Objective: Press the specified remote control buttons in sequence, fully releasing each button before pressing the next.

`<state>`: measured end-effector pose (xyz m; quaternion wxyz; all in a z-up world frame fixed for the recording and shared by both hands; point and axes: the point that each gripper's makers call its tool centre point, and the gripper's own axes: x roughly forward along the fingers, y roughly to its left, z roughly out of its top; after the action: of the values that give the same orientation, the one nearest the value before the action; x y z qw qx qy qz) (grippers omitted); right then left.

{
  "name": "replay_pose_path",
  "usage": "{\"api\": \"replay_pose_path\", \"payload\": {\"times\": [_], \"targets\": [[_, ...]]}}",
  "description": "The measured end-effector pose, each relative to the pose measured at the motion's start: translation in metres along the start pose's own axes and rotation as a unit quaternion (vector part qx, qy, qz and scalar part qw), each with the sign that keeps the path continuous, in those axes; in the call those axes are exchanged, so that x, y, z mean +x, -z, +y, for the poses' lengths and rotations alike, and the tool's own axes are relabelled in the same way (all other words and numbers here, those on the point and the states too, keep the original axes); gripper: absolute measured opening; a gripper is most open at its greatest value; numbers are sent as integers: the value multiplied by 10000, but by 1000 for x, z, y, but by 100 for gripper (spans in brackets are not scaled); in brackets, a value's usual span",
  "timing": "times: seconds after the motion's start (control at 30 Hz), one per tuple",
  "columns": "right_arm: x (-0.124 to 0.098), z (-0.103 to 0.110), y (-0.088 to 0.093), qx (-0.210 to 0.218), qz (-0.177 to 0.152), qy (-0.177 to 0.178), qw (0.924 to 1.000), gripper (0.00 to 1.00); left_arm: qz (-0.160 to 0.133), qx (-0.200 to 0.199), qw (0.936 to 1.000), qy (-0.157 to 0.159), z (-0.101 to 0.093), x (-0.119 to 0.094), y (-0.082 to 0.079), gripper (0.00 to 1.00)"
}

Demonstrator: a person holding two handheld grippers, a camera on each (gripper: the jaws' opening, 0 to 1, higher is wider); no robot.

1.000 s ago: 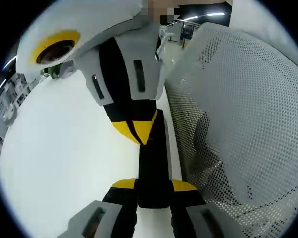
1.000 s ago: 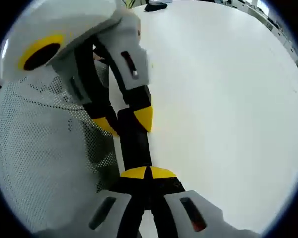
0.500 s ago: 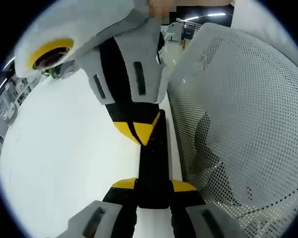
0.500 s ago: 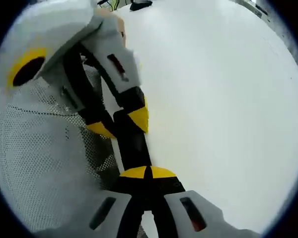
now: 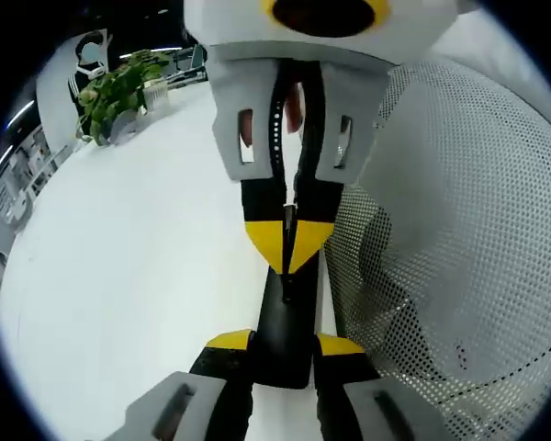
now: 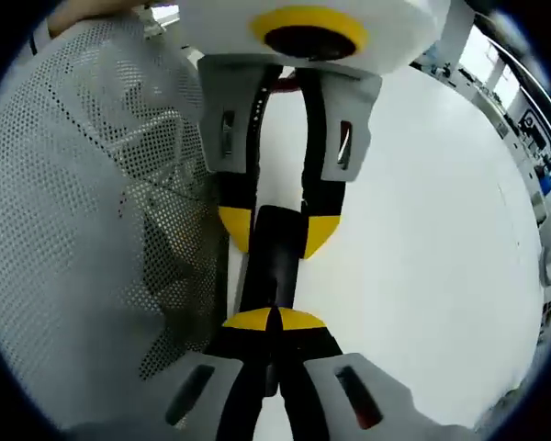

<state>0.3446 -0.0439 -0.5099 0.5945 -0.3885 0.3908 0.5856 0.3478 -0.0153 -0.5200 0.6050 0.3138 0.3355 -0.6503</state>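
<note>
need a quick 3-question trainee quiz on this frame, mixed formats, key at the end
1. True or false: the right gripper has its jaws wide open.
2. What does the left gripper clamp? A) a cup B) the black remote C) a spoon
3. Fill in: in the left gripper view, the white perforated mesh lies to the ___ of the remote.

Key: 1 false, they are shut with the tips on the remote; 2 B; 3 right.

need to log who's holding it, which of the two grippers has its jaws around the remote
The left gripper: its yellow tips sit either side of the black remote. The right gripper has its tips shut together, pointing onto the remote's top face.
</note>
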Motion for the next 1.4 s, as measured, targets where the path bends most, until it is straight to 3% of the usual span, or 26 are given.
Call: {"api": "replay_pose_path", "payload": {"times": [0.23,0.3,0.5,0.73,0.87,0.93,1.13,1.27,1.4], "targets": [[3,5,-9,-51,-316,-59,9995,0,-20,-41,10000,13,0,0,0,24],[3,2,-8,-607,-182,62,9980,0,-37,-56,10000,11,0,0,0,24],[4,5,-8,-1018,143,-51,9947,0,-35,-68,10000,17,-2,-2,1,25],[5,2,-7,-339,188,-246,9989,0,-57,-85,9999,24,-1,-2,1,24],[5,3,-8,-633,101,77,9979,0,-59,-90,9999,27,-1,-2,1,24],[4,3,-11,-432,-99,182,9989,0,-57,-108,9999,29,-1,-2,1,24],[5,1,-13,-266,-171,148,9994,0,-63,-107,9999,28,-1,-1,0,24],[6,2,-15,-425,-61,132,9990,0,-69,-109,9999,26,-1,-1,0,25],[7,0,-14,-234,95,10,9997,0,-72,-110,9999,35,-1,-1,0,24]]}}
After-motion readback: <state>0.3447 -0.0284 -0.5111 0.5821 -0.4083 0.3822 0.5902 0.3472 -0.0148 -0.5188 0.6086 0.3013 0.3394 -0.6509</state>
